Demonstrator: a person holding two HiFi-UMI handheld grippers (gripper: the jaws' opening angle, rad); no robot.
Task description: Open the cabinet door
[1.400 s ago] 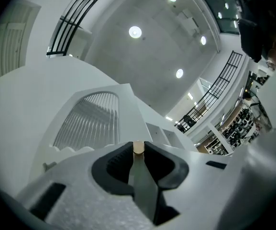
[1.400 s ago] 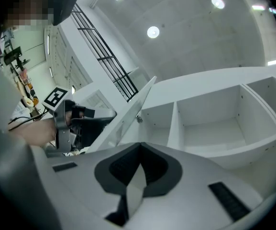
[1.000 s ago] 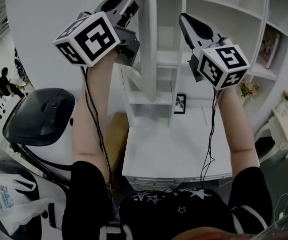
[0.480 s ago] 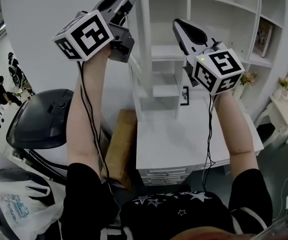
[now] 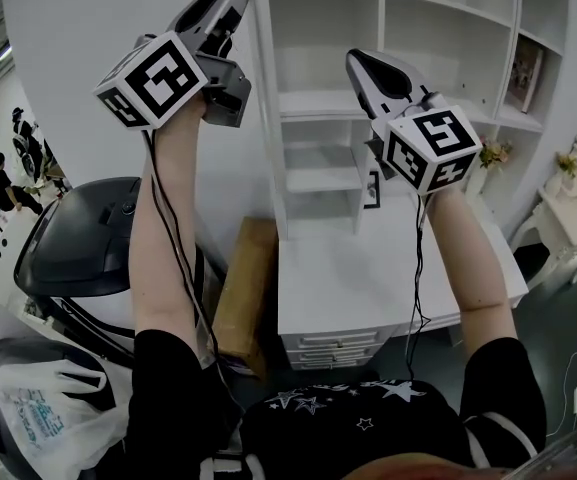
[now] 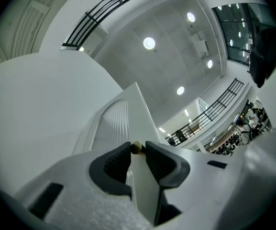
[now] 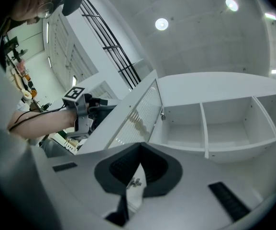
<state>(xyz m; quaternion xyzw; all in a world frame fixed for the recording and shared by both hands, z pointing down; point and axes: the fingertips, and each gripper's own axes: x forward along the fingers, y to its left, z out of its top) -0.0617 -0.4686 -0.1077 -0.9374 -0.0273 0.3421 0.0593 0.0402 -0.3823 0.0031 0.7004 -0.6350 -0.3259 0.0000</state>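
A white shelving cabinet (image 5: 398,28) stands on a white counter (image 5: 368,278) in a bright, high-ceilinged hall. The left hand-held gripper (image 6: 138,153) pinches the small brass knob (image 6: 137,147) at the edge of the cabinet door (image 7: 138,111). The door stands swung well out from the front, so the opening looks nearly done, with little left but letting go. The right hand-held gripper (image 7: 138,163), pressed together on nothing, hangs before the bared compartments (image 7: 224,133), which look empty. A framed picture (image 5: 370,190) sits in a lower shelf.

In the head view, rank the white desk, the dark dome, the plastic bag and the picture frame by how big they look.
1. white desk
2. dark dome
3. plastic bag
4. picture frame
The dome and the bag look close, and the bag sits nearer the camera, so that pair is unsure.
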